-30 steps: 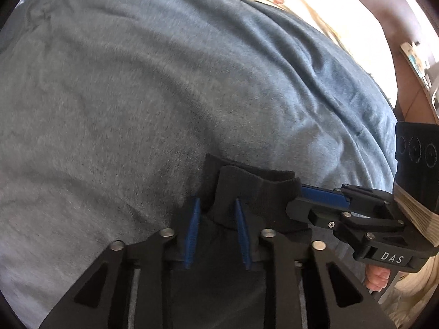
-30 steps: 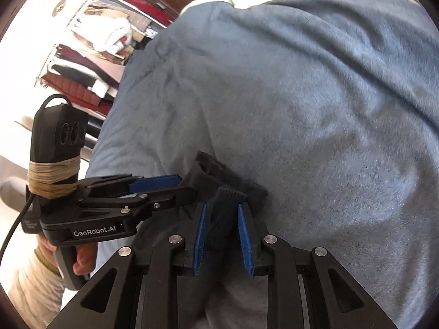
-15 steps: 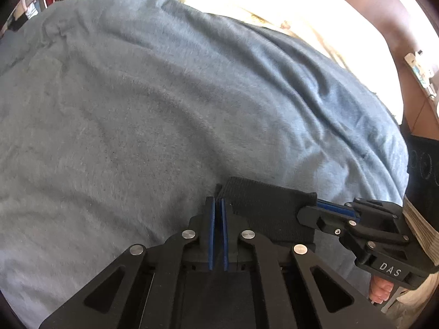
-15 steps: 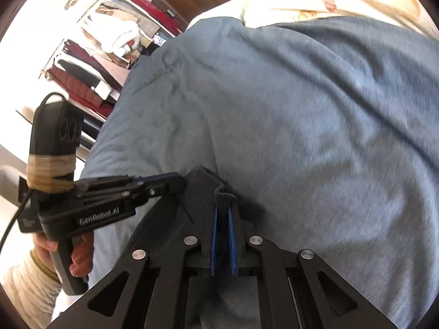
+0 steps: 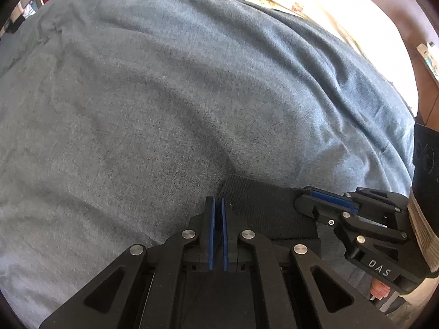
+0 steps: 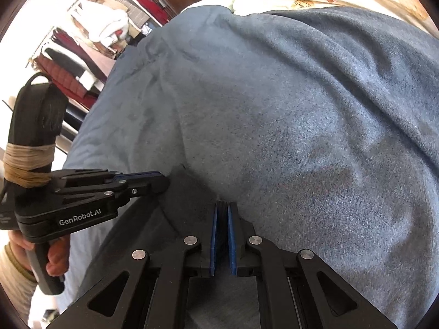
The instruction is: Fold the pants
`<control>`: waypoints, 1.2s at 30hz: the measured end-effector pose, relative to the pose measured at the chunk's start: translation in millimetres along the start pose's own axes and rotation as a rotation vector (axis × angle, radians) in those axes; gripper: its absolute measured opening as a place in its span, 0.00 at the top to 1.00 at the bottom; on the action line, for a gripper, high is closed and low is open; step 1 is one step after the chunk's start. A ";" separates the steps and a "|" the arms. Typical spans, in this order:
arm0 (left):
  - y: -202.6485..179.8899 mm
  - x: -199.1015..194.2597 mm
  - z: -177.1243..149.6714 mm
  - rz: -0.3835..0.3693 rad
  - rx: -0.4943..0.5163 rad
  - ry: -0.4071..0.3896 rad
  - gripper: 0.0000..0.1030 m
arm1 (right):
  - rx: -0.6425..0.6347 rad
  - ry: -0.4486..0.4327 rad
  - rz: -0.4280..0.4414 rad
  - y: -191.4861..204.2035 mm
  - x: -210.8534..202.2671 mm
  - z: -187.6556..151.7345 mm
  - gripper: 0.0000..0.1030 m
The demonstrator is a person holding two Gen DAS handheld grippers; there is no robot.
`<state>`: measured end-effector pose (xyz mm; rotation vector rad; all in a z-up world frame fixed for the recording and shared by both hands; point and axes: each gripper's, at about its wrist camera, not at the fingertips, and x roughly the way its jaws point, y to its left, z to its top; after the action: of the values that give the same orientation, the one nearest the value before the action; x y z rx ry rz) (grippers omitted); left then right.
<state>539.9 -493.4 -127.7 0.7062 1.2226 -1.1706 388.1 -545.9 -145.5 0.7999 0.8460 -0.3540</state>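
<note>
Pinching pants (image 5: 263, 205) with 2 grippers.

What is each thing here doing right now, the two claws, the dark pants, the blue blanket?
left gripper: shut on the pants' ribbed edge.
right gripper: shut on the same edge, further along.
pants: dark, edge held taut between both grippers.
blanket: blue-grey, spread out, lightly wrinkled.

Open blue blanket (image 5: 170, 104) ahead; clothes shelves (image 6: 90, 35) well off left of it.
</note>
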 end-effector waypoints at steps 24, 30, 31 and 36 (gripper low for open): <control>-15.2 -8.4 -4.4 -0.057 0.076 0.024 0.71 | 0.150 0.009 0.131 -18.1 -16.2 -14.4 0.67; -4.6 11.9 -2.2 -0.114 0.050 0.058 0.71 | 0.191 0.038 0.151 -25.2 -0.6 -15.9 0.67; -2.9 14.0 -2.7 -0.128 0.044 0.057 0.71 | 0.189 0.039 0.154 -25.2 1.5 -15.7 0.67; 3.7 23.8 -5.4 -0.178 -0.003 0.064 0.71 | 0.191 0.052 0.163 -29.2 10.0 -17.3 0.67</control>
<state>539.8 -494.4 -152.4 0.6468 1.3620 -1.3007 368.6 -552.0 -174.4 1.0529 0.7972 -0.2732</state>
